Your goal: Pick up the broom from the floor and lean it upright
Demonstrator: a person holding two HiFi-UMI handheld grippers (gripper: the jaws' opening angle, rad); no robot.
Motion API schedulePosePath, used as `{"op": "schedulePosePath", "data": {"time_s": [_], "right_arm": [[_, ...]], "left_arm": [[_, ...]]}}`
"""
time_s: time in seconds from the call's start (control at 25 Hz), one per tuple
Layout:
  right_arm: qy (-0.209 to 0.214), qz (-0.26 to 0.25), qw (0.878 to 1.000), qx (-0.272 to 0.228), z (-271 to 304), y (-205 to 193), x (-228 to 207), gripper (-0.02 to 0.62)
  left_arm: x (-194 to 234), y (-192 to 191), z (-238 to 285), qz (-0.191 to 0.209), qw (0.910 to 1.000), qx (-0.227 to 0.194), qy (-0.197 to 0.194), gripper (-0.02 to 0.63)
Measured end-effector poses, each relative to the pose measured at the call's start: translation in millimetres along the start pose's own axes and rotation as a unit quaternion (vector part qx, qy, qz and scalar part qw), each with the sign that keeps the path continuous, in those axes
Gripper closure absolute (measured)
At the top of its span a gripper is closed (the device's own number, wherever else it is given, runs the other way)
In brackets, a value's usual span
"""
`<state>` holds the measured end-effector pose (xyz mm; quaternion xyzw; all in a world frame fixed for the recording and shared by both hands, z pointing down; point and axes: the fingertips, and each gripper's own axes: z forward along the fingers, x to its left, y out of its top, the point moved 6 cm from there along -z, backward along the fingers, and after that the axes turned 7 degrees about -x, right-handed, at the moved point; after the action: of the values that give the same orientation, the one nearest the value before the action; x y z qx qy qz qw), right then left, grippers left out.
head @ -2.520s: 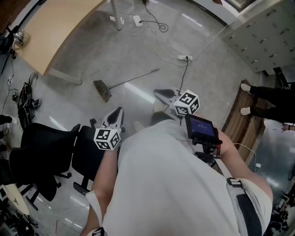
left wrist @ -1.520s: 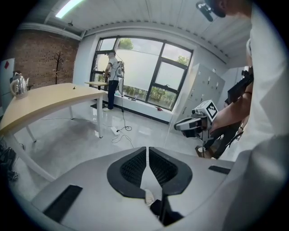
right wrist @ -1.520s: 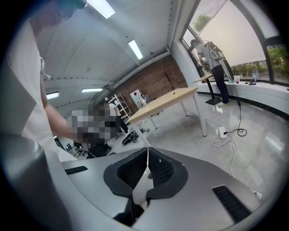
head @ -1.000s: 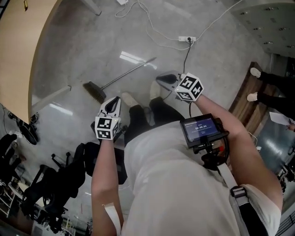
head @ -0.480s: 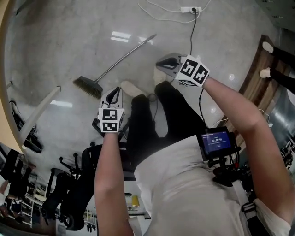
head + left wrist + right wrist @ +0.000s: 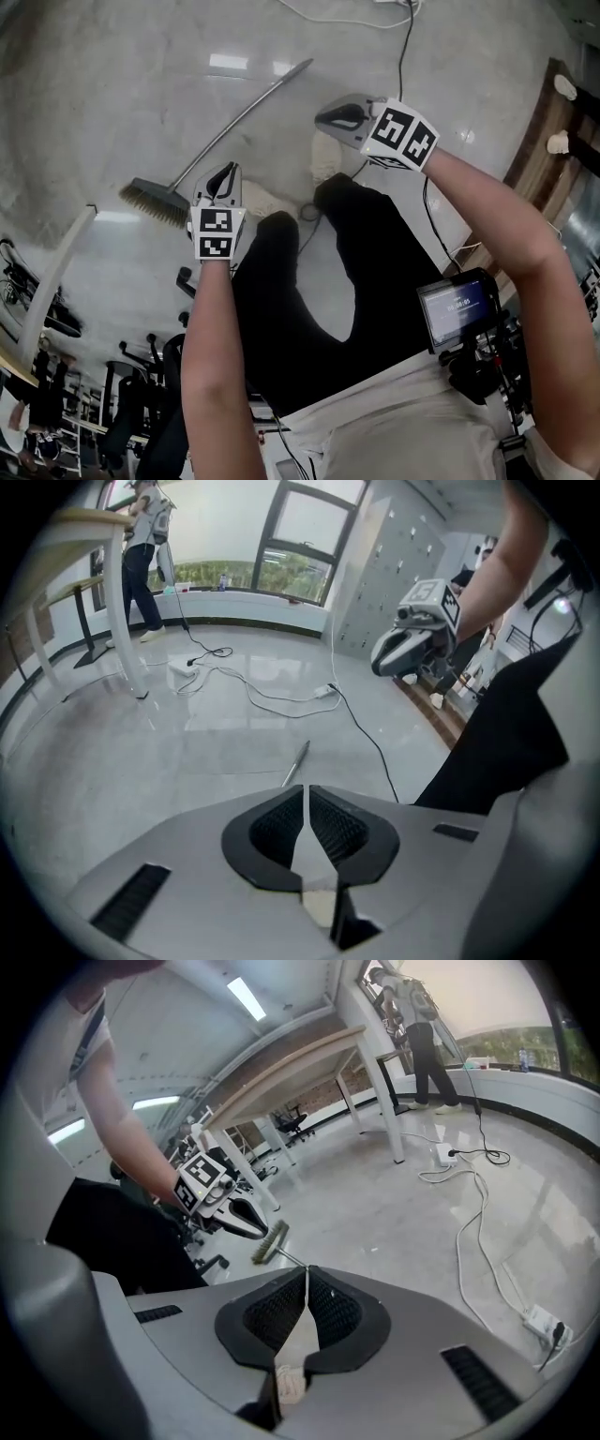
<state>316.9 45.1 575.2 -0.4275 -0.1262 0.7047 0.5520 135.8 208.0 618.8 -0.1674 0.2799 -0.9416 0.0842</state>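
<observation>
Open floor [image 6: 94, 94] around the broom [image 6: 237, 131], a shoe [image 6: 325, 155] and a black cable [image 6: 405, 47] close beside its handle

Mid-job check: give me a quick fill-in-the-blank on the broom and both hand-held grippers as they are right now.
1. The broom lies flat on the ____.
2. The left hand-held gripper and the right hand-held gripper both have their jaws ____, with nothing between them.
3. The broom's bristle head lies nearer the ____ hand-held gripper.
Missing words: floor; shut; left.

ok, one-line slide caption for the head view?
Person bent over the broom lying flat on the grey floor, left gripper and right gripper both shut and empty, neither touching it yet.
</observation>
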Motion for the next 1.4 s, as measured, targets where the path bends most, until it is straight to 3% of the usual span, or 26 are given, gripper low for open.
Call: {"op": "schedulePosePath", "data": {"time_s": [0.12,0.24,0.44,0.56,0.72,0.88,0.92,0.96,1.0,1.2,1.4], "right_arm": [[-0.01,-0.017,1.0,-0.009,3,6,-20,0.577],[-0.014,-0.031,0.999,-0.024,44,-17,-59,0.577],[-0.023,-0.057,0.997,-0.047,75,-25,-99,0.577],[-0.028,-0.075,0.995,-0.054,82,-24,-113,0.577],[-0.036,-0.086,0.993,-0.069,106,-42,-146,0.577],[-0.039,-0.094,0.992,-0.071,124,-58,-166,0.577],[-0.038,-0.094,0.992,-0.07,128,-62,-169,0.577],[-0.038,-0.094,0.992,-0.07,131,-65,-171,0.577],[-0.038,-0.094,0.992,-0.07,134,-67,-174,0.577],[-0.046,-0.092,0.992,-0.076,146,-81,-197,0.577],[-0.044,-0.1,0.991,-0.071,151,-86,-200,0.577]], "left_arm": [[7,2,25,0.034,0.9991,0.015,-0.02,0.581],[31,-24,84,0.056,0.9971,0.039,-0.035,0.581],[54,-27,149,0.055,0.9962,0.05,-0.045,0.581],[56,-31,173,0.056,0.9925,0.092,-0.058,0.581],[65,-52,220,0.101,0.9846,0.129,-0.063,0.581],[62,-71,251,0.126,0.9785,0.146,-0.073,0.58],[59,-75,257,0.136,0.9767,0.149,-0.072,0.556],[55,-76,262,0.148,0.975,0.151,-0.07,0.483],[52,-76,267,0.158,0.9737,0.15,-0.068,0.472],[44,-65,307,0.185,0.9701,0.144,-0.063,0.471],[39,-61,326,0.205,0.9613,0.175,-0.058,0.488]]}}
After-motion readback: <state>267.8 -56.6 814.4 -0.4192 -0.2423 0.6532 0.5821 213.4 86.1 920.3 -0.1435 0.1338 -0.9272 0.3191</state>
